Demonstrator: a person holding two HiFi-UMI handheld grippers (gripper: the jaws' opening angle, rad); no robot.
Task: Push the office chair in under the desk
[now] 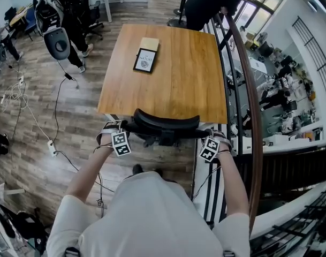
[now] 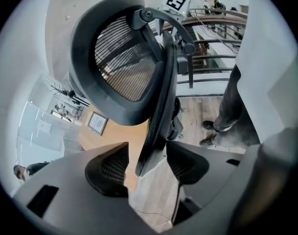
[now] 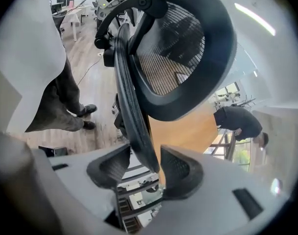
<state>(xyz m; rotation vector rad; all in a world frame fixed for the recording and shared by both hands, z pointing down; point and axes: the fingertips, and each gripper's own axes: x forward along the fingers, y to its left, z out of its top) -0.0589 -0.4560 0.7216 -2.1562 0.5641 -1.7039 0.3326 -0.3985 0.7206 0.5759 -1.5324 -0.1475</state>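
Note:
The black office chair (image 1: 163, 123) stands at the near edge of the wooden desk (image 1: 179, 84), its back toward me. My left gripper (image 1: 124, 128) is at the left end of the backrest's top, my right gripper (image 1: 208, 137) at the right end. In the left gripper view the thin backrest edge (image 2: 153, 131) runs down between the open jaws of the left gripper (image 2: 148, 165), with a gap at the left pad. In the right gripper view the backrest edge (image 3: 134, 126) likewise passes between the open jaws of the right gripper (image 3: 145, 168). The mesh headrest (image 3: 178, 58) rises above.
A framed card (image 1: 145, 59) and a tan pad (image 1: 149, 43) lie on the desk's far left. A railing (image 1: 251, 100) runs along the desk's right side. A person in black (image 1: 211, 4) bends at the far right corner. Cables (image 1: 55, 111) trail over the floor at left.

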